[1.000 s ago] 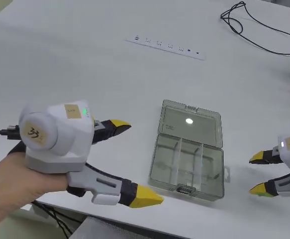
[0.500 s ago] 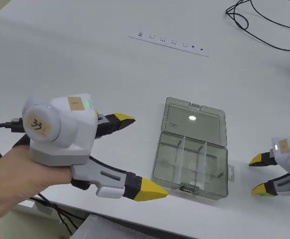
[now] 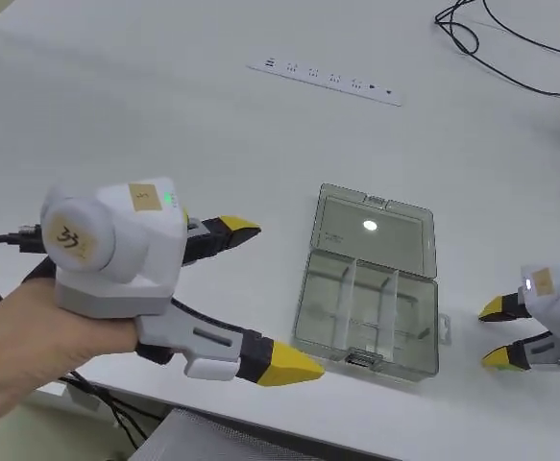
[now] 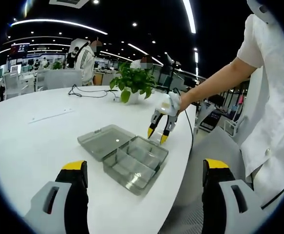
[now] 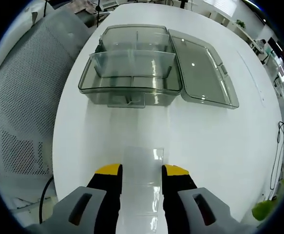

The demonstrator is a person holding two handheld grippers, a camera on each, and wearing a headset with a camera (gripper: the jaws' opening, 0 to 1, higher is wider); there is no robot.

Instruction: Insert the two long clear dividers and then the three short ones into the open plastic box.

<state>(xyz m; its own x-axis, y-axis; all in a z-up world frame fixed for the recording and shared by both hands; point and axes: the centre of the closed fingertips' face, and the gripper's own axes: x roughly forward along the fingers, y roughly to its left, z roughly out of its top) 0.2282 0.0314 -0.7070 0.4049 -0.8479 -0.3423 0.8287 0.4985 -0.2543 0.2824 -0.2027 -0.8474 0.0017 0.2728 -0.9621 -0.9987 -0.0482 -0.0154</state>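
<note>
The setting is a large open-plan office. The left gripper view shows a dark ceiling with long light strips (image 4: 59, 23), rows of desks and chairs (image 4: 15, 83) in the background, a standing person (image 4: 83, 56) and a potted plant (image 4: 134, 83) on the white table (image 4: 29, 141). The head view shows a power strip (image 3: 328, 80) and loose black cables (image 3: 491, 48) lying on that table.

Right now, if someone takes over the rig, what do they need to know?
Open plastic box sits between the grippers, with its lid lying flat behind it.
Left gripper: open wide, empty, hovering left of the box.
Right gripper: right of the box, with a clear divider between its jaws, seemingly gripped.
Done: two standing dividers are in the base; I cannot count any more.
Left: seat the held divider, then any that remain.
</note>
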